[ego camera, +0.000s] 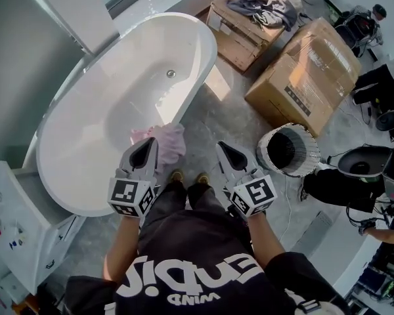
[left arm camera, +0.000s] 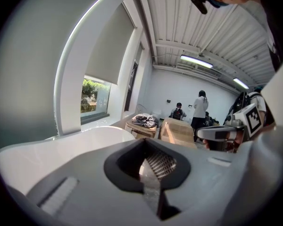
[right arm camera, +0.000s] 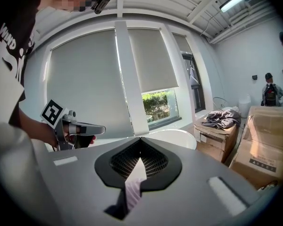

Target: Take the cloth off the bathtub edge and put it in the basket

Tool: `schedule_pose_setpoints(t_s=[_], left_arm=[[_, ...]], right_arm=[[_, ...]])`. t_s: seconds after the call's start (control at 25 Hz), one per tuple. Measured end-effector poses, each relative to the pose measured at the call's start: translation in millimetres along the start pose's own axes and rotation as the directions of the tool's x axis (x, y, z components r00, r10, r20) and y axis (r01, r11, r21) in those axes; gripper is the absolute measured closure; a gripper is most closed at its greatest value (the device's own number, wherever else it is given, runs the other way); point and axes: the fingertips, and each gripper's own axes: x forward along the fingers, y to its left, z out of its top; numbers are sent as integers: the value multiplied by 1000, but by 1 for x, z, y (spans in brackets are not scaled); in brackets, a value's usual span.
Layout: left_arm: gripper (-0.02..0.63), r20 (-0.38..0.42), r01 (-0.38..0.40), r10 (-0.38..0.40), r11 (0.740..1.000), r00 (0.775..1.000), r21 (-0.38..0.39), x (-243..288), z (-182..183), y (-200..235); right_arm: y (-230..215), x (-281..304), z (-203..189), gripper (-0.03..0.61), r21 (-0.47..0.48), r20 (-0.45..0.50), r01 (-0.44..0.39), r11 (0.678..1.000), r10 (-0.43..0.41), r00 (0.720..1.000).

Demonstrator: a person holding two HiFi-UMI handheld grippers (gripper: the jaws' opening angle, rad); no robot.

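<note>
A pink cloth [ego camera: 165, 142] hangs over the near rim of the white bathtub [ego camera: 65, 195]. My left gripper [ego camera: 152, 141] is shut and empty, its tip just above the cloth's left part. My right gripper [ego camera: 219, 146] is also shut, a little to the right of the cloth, over the floor. The round white basket [ego camera: 289, 151] stands on the floor to the right of it. In the left gripper view the jaws [left arm camera: 143, 141] meet over the tub rim [left arm camera: 56, 147]. In the right gripper view a pink strip [right arm camera: 132, 194] shows through the slit below the jaws [right arm camera: 140, 140].
Two cardboard boxes [ego camera: 303, 71] lie beyond the basket, the far one [ego camera: 246, 28] with grey clothes on it. A white cabinet [ego camera: 20, 209] stands at the tub's left end. Black equipment [ego camera: 361, 169] sits at the right. People stand at the far wall [left arm camera: 198, 108].
</note>
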Motion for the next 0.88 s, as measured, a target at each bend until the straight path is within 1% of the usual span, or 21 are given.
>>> schedule_pose_setpoints(t_s=[0.08,0.2,0.4,0.64,0.88], left_arm=[[617,-25,-7,7,1000,1000,-1,3,-14,7],[616,-49,-20,19,1000,999,-10,10,-33,16],[616,-73,-19,17,999,997,-33,25,-59,27],[617,-123,-22,14,997,992,-69,37,-107,42],[616,-180,-39,23,996,983,-85,49,-153,54]], right_arm=[[1,8,-10,569,3,-20,-12,1000,12,1000],[2,21,-20,569,-19,-48,-28,999,27,998],[-6,44,-41,569,-10,-60,-35,999,35,998],[-9,57,-75,569,19,-89,-18,1000,20,996],[-19,59,-122,569,61,-146,8,998,1,989]])
